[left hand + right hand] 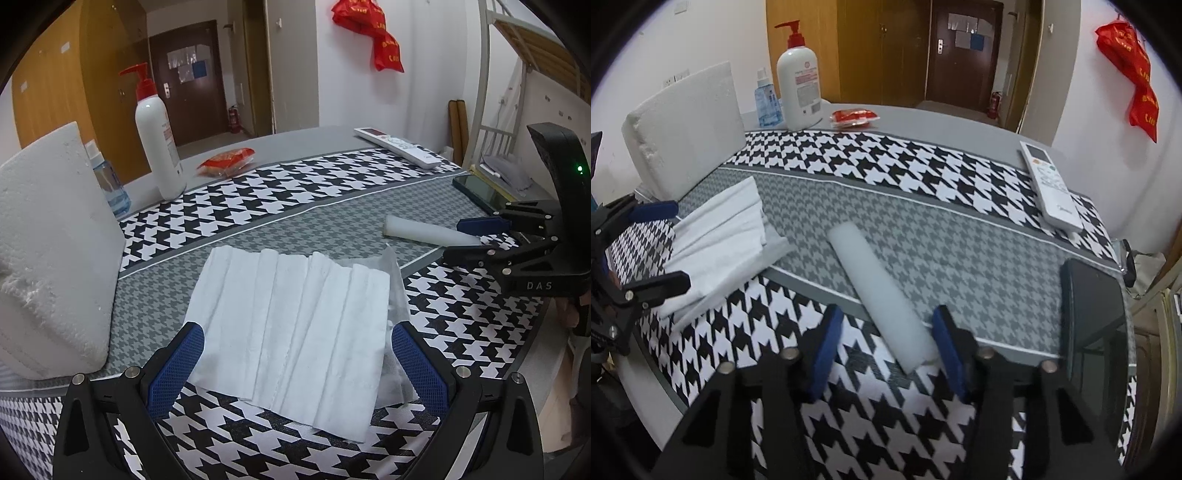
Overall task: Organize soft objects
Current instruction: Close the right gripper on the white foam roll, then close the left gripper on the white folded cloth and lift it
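Observation:
A stack of white folded paper towels (pixel 291 332) lies on the houndstooth cloth, between the open blue-padded fingers of my left gripper (pixel 297 360); it also shows in the right wrist view (pixel 720 243). A white foam cylinder (pixel 882 299) lies flat on the cloth, its near end between the open fingers of my right gripper (pixel 886 347); it shows too in the left wrist view (pixel 428 232), with the right gripper (pixel 480 236) around its end. A white foam block (pixel 48 251) stands at the left; it also shows in the right wrist view (pixel 687 129).
A white pump bottle (pixel 159 140), a small blue bottle (pixel 109 181), a red snack packet (pixel 225 160), a white remote (pixel 397 146) and a black phone (pixel 1093 306) sit on the table. The table edge (pixel 653 369) runs near both grippers.

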Motion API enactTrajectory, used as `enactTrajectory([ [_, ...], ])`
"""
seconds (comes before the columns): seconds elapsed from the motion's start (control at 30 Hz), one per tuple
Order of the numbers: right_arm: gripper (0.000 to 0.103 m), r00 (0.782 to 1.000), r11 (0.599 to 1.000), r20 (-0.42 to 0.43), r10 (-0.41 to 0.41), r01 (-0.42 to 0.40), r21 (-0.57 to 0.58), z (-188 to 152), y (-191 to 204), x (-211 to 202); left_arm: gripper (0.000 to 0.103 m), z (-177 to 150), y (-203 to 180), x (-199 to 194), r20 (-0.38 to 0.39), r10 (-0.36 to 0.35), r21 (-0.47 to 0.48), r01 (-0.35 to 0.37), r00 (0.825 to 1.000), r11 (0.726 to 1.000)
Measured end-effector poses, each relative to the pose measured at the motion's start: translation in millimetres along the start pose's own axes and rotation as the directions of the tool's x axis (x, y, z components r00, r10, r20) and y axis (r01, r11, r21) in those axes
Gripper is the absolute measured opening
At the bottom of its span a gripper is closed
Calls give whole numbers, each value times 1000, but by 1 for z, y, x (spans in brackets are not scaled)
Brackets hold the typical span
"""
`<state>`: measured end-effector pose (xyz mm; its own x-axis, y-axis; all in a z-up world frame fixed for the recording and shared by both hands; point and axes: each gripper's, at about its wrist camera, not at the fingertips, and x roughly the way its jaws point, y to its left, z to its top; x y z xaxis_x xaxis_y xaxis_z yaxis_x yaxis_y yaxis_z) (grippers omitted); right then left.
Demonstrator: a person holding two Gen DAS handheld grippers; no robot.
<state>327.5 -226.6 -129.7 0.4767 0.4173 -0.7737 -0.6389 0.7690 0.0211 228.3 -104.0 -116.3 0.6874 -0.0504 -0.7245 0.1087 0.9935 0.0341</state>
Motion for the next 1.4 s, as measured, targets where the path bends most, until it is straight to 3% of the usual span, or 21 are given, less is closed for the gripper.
enactTrajectory([
  [0.3, 25, 998, 995, -11, -66, 65, -72, -5, 11, -3, 102, -1, 1, 0, 3, -9, -3, 9, 1000, 1000],
  [0.4, 16, 998, 998, -16, -66, 65, -27, -1, 9, -5, 102, -1, 2, -2, 12, -6, -3, 6, 1000, 1000],
  [0.67, 16, 999, 997, 47, 19, -23, 71, -3, 17, -33, 102, -1, 3, -3, 20, -12, 5, 12, 1000, 1000],
  [0.93, 16, 997, 991, 73, 40, -49, 126, -21, 36, -42, 102, 1, 5, 3, 0, -31, 18, 31, 1000, 999],
  [1.4, 16, 995, 973, 95, 29, -49, 225, -39, 30, -51, 85, 0, 11, 22, -96, -67, -1, 67, 993, 998],
])
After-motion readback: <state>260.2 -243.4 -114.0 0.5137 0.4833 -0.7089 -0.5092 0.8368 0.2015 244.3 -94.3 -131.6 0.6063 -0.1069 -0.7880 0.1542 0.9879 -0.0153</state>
